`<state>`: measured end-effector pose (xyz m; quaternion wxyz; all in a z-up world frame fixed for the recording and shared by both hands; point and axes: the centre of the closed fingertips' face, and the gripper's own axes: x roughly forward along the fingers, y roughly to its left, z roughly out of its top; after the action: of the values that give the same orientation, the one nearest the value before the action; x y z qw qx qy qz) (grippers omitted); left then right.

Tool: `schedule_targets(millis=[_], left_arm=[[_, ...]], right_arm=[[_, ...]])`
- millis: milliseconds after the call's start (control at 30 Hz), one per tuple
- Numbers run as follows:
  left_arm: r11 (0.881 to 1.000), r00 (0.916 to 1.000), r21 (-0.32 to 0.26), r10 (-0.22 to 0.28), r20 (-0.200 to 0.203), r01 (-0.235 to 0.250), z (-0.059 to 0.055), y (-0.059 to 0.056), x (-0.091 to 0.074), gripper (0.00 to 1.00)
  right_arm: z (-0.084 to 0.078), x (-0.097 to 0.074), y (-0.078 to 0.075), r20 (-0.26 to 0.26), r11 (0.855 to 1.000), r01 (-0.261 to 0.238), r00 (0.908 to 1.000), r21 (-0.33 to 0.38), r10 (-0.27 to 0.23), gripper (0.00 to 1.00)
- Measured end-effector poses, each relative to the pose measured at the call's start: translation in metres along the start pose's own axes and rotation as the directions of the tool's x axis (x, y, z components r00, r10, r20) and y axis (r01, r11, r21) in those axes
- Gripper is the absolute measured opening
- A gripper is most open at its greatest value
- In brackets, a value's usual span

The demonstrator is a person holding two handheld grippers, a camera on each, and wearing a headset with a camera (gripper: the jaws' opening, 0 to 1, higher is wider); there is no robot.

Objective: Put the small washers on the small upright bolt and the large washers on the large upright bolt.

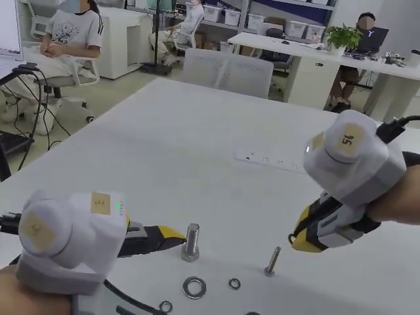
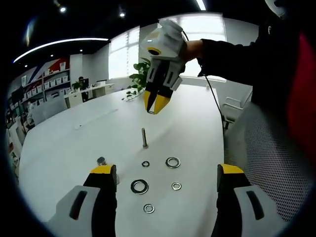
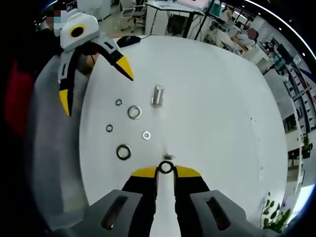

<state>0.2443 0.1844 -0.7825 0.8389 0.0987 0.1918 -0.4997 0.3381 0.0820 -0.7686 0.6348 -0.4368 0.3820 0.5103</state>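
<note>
In the left gripper view your left tool [image 2: 167,172] is gaping wide and empty, with loose washers [image 2: 139,186] lying on the counter [image 2: 64,143] between its jaws, the large upright bolt [image 2: 101,161] just beside one jaw tip and the small upright bolt [image 2: 144,138] standing farther ahead. In the right gripper view your right tool [image 3: 166,171] is pinching a small washer [image 3: 166,167] by its rim at the very tips, probably leaving the hole free to thread. In the head view that tool is hovering close above the small upright bolt, apparently lining up the drop.
</note>
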Motion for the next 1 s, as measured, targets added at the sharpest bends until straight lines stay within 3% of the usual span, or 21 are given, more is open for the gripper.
schedule_targets(millis=[400, 1000], left_arm=[[1.0, 0.9995, -0.022, 0.0, -0.033, -0.001, -0.014, 0.003, 0.005, 0.82], [1.0, 0.9991, -0.025, 0.001, -0.041, -0.002, -0.017, 0.005, 0.006, 0.81]], right_arm=[[0.0, 0.014, -0.014, -0.034, 0.999, -0.02, 0.9993, -0.03, 0.019, 0.14], [-0.002, 0.033, -0.009, -0.089, 0.995, -0.086, 0.9927, -0.05, 0.081, 0.14]])
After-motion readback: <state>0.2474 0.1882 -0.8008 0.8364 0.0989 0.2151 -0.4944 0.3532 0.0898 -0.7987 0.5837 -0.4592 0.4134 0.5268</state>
